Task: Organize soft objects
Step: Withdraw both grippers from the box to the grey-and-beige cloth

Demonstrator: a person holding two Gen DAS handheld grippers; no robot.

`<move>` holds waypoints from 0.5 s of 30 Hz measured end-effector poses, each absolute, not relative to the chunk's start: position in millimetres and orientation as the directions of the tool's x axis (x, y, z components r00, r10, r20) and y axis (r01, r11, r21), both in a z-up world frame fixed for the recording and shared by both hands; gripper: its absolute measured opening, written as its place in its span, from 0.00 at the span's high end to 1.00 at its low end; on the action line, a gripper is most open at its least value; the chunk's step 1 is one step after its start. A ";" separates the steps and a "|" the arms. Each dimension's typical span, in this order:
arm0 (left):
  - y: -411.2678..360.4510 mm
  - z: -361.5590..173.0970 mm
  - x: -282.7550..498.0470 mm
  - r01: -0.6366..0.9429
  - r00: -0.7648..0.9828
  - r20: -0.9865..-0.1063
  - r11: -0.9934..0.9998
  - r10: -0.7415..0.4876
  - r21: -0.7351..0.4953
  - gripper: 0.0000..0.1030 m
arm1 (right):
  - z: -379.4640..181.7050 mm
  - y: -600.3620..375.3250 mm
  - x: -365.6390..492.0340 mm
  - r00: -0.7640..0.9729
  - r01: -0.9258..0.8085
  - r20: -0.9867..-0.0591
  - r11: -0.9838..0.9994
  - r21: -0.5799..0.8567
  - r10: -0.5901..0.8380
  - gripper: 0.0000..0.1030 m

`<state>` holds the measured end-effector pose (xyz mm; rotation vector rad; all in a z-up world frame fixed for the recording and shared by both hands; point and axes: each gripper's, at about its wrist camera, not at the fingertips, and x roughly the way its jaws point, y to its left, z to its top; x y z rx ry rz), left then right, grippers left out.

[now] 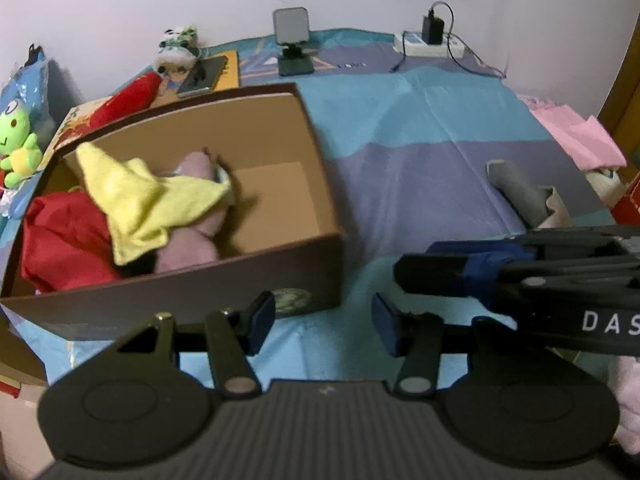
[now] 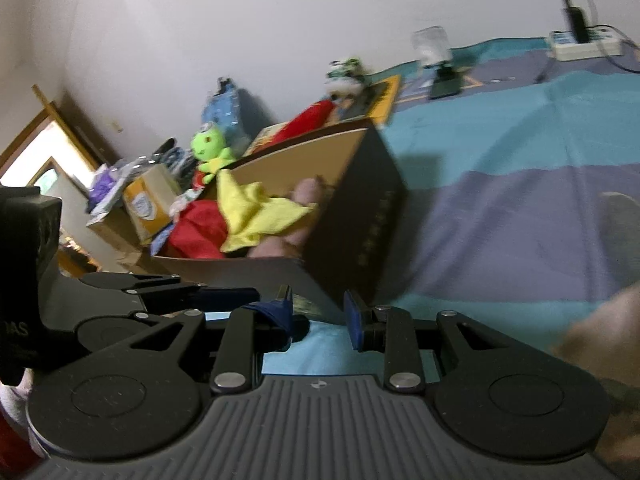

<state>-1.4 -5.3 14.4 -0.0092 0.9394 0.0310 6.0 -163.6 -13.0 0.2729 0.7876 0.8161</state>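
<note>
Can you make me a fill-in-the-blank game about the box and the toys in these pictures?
1. The cloth on top of the pile in the cardboard box is ____.
2. The green frog plush sits ____ the box.
3. The left tool holds ____.
4. The grey sock lies on the ____.

Missing words: yellow; outside; nothing; bedsheet
</note>
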 end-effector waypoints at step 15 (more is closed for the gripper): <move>-90.6 -22.9 29.6 0.074 0.501 -0.865 0.995 0.024 0.071 0.48 | -37.5 -242.1 -1.8 0.532 -0.391 -0.601 0.802 0.451 0.597 0.89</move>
